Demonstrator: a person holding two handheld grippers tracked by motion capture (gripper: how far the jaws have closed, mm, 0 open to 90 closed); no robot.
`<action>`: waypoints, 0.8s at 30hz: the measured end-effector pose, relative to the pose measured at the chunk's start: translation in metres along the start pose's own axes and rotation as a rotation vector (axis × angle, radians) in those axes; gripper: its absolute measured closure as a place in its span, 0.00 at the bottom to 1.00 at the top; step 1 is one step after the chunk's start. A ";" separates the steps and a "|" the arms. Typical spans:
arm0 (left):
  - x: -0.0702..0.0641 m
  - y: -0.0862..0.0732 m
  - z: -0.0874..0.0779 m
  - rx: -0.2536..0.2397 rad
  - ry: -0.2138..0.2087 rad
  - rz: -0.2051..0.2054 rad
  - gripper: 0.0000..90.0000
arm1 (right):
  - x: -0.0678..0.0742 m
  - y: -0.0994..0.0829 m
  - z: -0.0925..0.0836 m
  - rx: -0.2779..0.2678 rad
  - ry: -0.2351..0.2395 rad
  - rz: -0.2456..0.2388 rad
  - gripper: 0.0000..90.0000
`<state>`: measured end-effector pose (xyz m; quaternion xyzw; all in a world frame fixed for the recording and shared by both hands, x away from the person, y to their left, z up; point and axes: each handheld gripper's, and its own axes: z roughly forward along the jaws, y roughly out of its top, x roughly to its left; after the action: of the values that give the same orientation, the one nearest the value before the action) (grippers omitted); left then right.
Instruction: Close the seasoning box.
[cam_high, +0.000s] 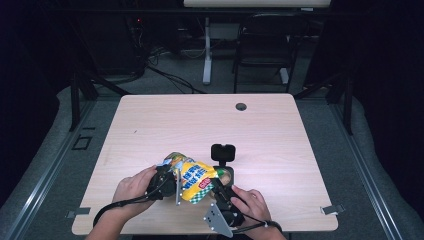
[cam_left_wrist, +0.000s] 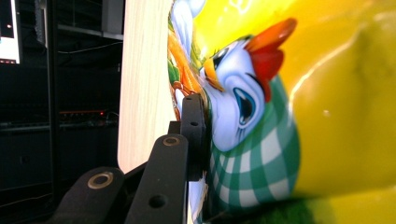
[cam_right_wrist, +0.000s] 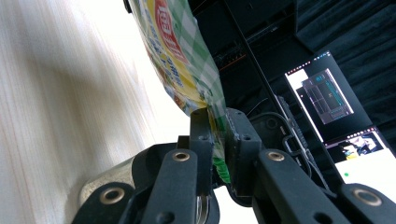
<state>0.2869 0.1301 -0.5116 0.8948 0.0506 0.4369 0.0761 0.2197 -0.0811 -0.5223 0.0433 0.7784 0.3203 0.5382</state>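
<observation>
Yellow snack bag (cam_high: 194, 181) held off table near front edge, between both grippers. Left gripper (cam_high: 172, 184) nipped on one end, right gripper (cam_right_wrist: 218, 140) pinching opposite seam. Judged: grasp done; bag not yet torn open. Open jar (cam_high: 226, 175) beside bag.

Pretty dark room: light wood table (cam_high: 165, 120) on grey carpet (cam_high: 65, 165), black chair (cam_high: 265, 40) behind, glowing monitor (cam_right_wrist: 341, 126) off to the side.

I watch from above the near edge of the table (cam_high: 150, 115), looking forward and down. Both gripper cameras sit almost against the snack bag (cam_high: 195, 181) (cam_left_wrist: 327, 116) (cam_right_wrist: 177, 51), rolled sideways; all views share bag and tabletop.
</observation>
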 end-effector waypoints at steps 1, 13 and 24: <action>0.000 0.000 0.000 -0.006 0.003 -0.008 0.89 | 0.000 0.000 0.000 -0.002 -0.003 -0.001 0.91; -0.001 -0.005 0.000 -0.031 -0.037 -0.070 0.91 | -0.003 0.001 -0.001 -0.018 -0.019 0.026 0.86; -0.004 -0.008 0.002 -0.076 -0.063 -0.149 0.91 | -0.006 0.001 -0.003 -0.035 -0.043 0.045 0.79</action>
<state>0.2859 0.1371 -0.5170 0.8983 0.0982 0.4034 0.1440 0.2193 -0.0843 -0.5160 0.0584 0.7598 0.3447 0.5482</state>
